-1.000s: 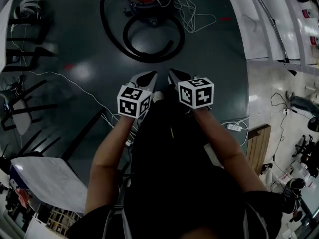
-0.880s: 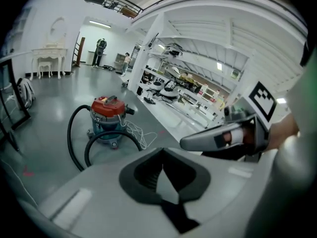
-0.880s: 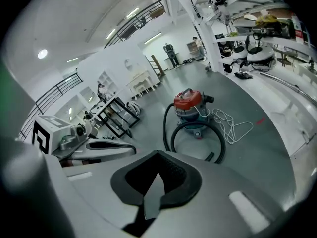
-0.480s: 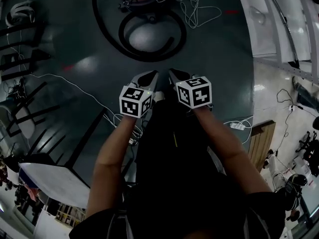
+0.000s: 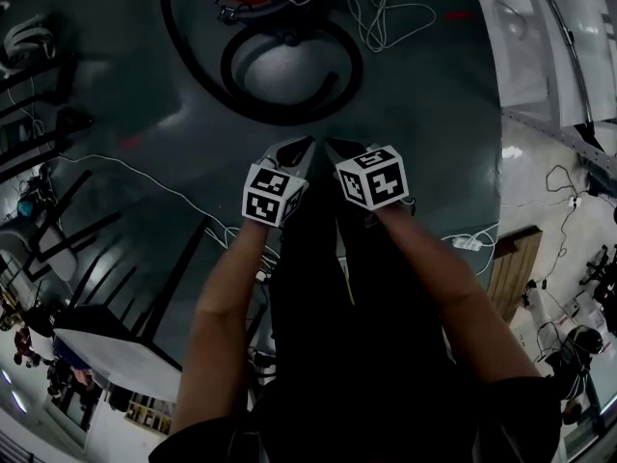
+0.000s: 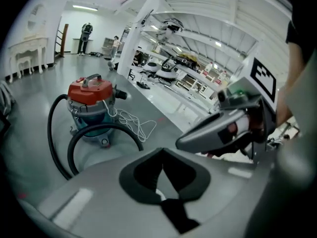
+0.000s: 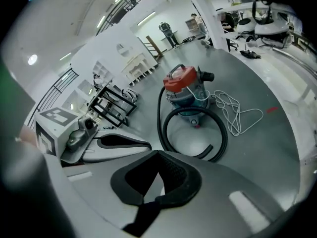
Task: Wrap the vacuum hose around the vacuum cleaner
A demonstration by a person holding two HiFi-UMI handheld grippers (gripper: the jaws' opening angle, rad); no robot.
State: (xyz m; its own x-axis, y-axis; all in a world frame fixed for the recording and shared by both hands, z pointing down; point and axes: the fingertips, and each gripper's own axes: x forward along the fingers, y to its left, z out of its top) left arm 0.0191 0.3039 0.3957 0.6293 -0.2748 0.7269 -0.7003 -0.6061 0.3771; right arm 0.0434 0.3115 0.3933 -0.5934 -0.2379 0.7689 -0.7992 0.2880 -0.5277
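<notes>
Left gripper [image 5: 301,147] and right gripper [image 5: 335,147], both closed empty, hover well short of the seemingly loose vacuum hose [image 5: 289,116].

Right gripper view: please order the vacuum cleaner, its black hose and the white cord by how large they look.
1. black hose: its loop spans the most.
2. vacuum cleaner.
3. white cord: nearly as wide as the vacuum cleaner, so these two are close.

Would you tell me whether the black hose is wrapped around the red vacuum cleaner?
Not wrapped: the black hose lies looped on the floor beside the vacuum cleaner.
</notes>
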